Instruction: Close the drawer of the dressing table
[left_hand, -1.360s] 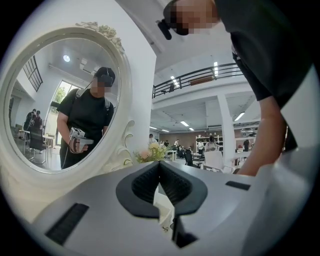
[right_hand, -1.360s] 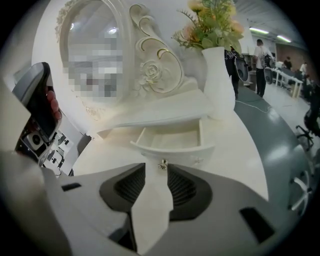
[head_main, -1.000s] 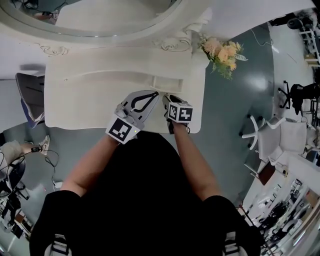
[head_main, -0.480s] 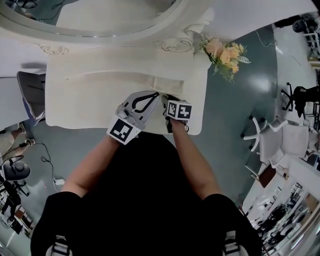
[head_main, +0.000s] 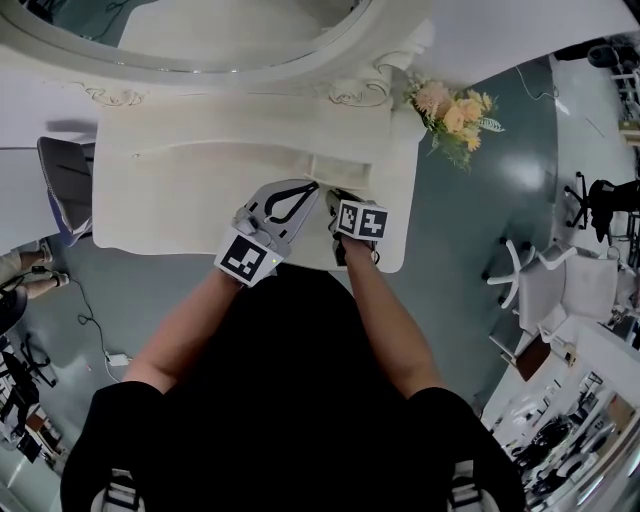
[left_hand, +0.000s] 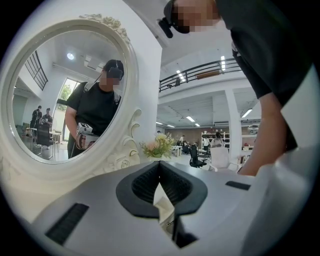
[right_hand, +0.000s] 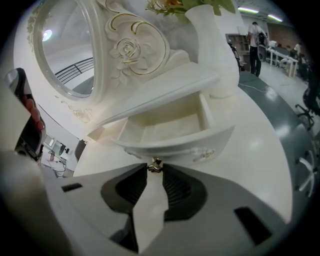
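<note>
The white dressing table (head_main: 180, 190) has a small drawer (right_hand: 170, 127) standing pulled out and empty under its raised shelf, seen in the head view as a drawer (head_main: 340, 170) right of centre. A small metal knob (right_hand: 155, 165) sticks out of the drawer front. My right gripper (right_hand: 155, 170) points down at it, its jaws closing, and the fingertips sit against the knob on either side. In the head view my right gripper (head_main: 336, 197) is at the drawer front. My left gripper (head_main: 312, 187) rests beside it over the tabletop, level, shut and empty; in its own view my left gripper (left_hand: 160, 162) faces the mirror.
A large oval mirror (left_hand: 65, 95) in a carved white frame rises behind the tabletop. A white vase (right_hand: 210, 45) of flowers (head_main: 450, 110) stands at the table's right end. Office chairs (head_main: 520, 280) stand on the grey floor to the right.
</note>
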